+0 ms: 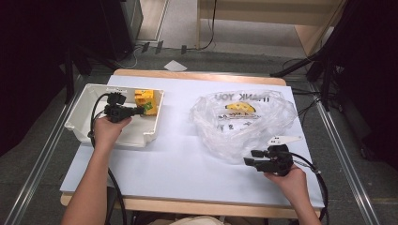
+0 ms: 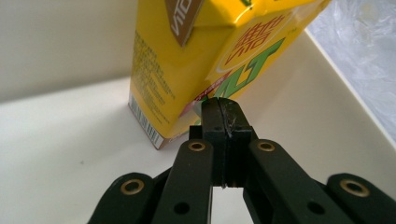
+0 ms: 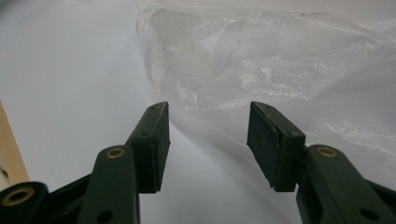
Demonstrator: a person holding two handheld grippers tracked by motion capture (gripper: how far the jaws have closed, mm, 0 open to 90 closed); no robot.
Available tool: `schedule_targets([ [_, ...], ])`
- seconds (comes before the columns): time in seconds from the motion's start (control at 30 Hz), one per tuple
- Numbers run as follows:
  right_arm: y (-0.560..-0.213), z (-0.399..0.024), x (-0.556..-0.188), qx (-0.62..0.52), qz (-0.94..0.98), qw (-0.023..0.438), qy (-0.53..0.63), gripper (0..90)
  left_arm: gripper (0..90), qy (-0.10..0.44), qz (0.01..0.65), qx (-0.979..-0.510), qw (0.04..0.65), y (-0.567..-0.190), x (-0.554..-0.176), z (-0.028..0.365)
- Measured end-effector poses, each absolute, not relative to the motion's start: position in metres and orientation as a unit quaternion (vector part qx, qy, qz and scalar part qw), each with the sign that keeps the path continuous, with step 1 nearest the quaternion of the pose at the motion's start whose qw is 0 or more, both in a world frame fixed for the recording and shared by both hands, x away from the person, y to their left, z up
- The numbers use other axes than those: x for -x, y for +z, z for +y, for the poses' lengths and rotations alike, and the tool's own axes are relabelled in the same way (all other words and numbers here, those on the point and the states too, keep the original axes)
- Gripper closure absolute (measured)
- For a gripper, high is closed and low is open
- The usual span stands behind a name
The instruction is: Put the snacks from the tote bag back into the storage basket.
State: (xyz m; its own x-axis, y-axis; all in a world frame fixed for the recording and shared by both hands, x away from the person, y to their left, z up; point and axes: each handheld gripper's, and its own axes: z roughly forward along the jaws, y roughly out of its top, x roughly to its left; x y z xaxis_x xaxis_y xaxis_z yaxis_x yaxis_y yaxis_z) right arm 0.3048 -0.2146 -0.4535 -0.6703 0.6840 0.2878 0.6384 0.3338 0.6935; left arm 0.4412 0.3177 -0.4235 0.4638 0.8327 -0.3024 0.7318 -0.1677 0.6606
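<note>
Left tongs [image 2: 225, 116] together at yellow carton [image 2: 205, 60]; right tongs [image 3: 208, 140] apart by plastic bag [image 3: 289, 60].

A tray [image 1: 89, 123] sits on the left side of the counter [image 1: 178, 159]. A drink box [image 1: 144, 101] stands inside it, at its back right. A plastic bag [image 1: 244, 123] lies on the right.

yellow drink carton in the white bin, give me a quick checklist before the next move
1. Left gripper jaws closed: ok, pads meet with nothing visible between them.
2. Yellow drink carton gripped: not ok, the tips only sit at its lower edge.
3. Carton inside white bin: ok.
4. Right gripper open: ok, nothing between the pads.
5. Plastic bag mouth held open: cannot tell.
</note>
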Motion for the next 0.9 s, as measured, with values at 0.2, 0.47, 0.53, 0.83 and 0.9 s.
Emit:
schedule_targets([
  [0.2, -0.454, -0.214, -0.305, -0.405, 0.816, 0.028, 0.411, 49.9, 90.0, 0.071, 0.519, -0.759, 0.387, -0.425, -0.443, 0.319],
  [0.47, -0.454, -0.214, -0.305, -0.405, 0.815, 0.027, 0.413, 49.7, 88.9, 0.068, 0.520, -0.759, 0.387, -0.428, -0.446, 0.316],
  [0.53, -0.453, -0.215, -0.305, -0.405, 0.815, 0.028, 0.414, 49.7, 87.9, 0.064, 0.520, -0.758, 0.388, -0.428, -0.445, 0.316],
  [0.83, -0.453, -0.215, -0.304, -0.405, 0.815, 0.028, 0.413, 49.6, 82.8, 0.046, 0.521, -0.753, 0.399, -0.419, -0.440, 0.317],
  [0.9, -0.453, -0.215, -0.304, -0.405, 0.815, 0.028, 0.413, 49.7, 79.7, 0.046, 0.519, -0.754, 0.400, -0.417, -0.439, 0.316],
])
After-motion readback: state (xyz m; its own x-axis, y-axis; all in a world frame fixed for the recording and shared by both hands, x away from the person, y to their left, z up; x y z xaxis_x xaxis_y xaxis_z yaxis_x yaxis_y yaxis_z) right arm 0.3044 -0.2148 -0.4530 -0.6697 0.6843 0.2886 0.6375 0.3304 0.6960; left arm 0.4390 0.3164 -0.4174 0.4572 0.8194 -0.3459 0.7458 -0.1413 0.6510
